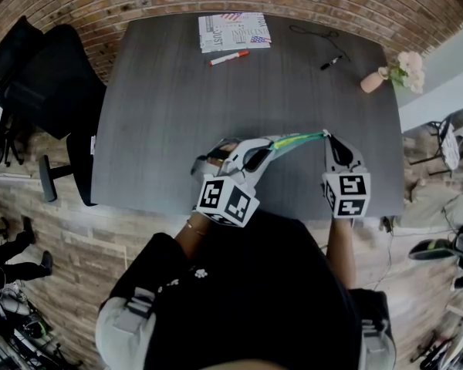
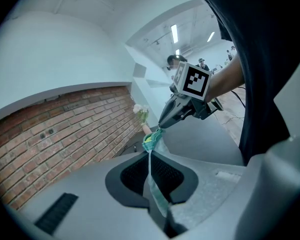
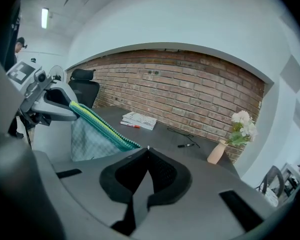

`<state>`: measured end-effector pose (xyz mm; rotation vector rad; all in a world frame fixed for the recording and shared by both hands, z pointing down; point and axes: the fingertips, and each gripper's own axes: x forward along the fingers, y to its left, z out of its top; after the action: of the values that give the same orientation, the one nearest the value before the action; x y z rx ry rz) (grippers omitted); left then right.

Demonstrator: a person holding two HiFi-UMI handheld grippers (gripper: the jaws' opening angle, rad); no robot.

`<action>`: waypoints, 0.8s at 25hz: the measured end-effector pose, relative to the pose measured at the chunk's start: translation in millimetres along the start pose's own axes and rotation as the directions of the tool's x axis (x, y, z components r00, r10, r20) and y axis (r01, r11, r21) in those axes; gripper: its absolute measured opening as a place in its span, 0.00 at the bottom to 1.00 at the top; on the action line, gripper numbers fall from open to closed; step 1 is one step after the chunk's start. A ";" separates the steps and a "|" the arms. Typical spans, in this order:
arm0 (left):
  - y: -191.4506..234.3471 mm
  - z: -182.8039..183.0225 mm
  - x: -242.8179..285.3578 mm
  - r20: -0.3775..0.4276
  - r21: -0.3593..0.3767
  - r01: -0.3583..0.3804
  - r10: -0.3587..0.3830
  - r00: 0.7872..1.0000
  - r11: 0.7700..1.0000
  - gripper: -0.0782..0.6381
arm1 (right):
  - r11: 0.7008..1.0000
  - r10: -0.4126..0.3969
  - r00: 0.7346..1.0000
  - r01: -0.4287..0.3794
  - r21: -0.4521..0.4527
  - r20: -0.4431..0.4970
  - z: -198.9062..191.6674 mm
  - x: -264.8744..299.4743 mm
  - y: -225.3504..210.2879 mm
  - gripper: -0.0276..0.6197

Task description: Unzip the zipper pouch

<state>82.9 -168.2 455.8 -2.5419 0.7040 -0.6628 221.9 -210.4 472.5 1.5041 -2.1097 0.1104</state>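
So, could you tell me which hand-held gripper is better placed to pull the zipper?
The right hand-held gripper, probably: its tips pinch the pouch where the zipper ends, while the left hand-held gripper clamps the other end as anchor.

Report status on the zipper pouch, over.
Left gripper shut on teal checked fabric zipper pouch; right gripper shut on its far end. Pouch stretched between them above dark grey table. Printed booklet, pink vase well clear.

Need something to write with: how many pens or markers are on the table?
2: a red marker beside the booklet, a black pen near the vase. The table's near edge is hidden.
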 end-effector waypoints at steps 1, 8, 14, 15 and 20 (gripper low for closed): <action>-0.5 0.4 0.2 0.001 0.001 0.001 -0.001 1.000 1.000 0.12 | 1.000 0.000 1.000 0.000 0.002 0.001 -0.8 0.3 -0.3 0.04; 2.5 -2.3 -2.7 0.003 -0.026 -0.004 0.004 1.000 1.000 0.12 | 0.999 0.023 0.999 -0.024 0.034 0.030 -0.5 2.3 4.0 0.05; 14.5 -8.2 -7.6 0.018 -0.103 -0.033 0.035 0.999 0.994 0.12 | 0.995 0.035 0.994 -0.043 0.087 0.101 2.8 0.2 9.7 0.09; 16.8 -8.4 -8.4 0.025 -0.124 -0.038 0.042 0.999 0.992 0.12 | 0.991 0.042 0.992 -0.057 0.121 0.121 3.3 -0.1 10.2 0.09; 25.7 -11.4 -11.9 0.040 -0.180 -0.070 0.078 0.996 0.981 0.12 | 0.915 0.038 0.962 -0.143 0.379 0.269 5.0 -5.9 2.3 0.09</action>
<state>58.3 -184.6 448.0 -2.6683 0.8731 -0.5353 219.3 -206.3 466.0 1.7230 -2.4782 0.4209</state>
